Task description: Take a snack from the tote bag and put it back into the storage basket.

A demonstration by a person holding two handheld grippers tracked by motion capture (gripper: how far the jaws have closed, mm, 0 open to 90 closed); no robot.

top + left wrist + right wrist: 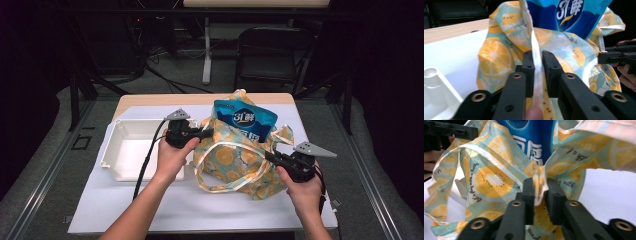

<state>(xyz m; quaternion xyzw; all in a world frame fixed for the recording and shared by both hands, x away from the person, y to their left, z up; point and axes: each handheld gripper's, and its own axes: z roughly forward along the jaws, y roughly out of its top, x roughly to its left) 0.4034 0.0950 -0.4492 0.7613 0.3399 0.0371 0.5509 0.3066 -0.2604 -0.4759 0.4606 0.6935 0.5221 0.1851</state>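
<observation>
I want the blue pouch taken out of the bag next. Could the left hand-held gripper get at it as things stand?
Probably not right away. The left hand-held gripper is shut on the bag edge. The blue pouch sticks out of the bag's open top close by, with nothing over it, so once the gripper lets go the way looks free.

The blue pouch [245,120] has a big white "3L" plus a Chinese character on its logo. The orange-print bag [491,182] reads "let's play with a bath" in small script.
</observation>
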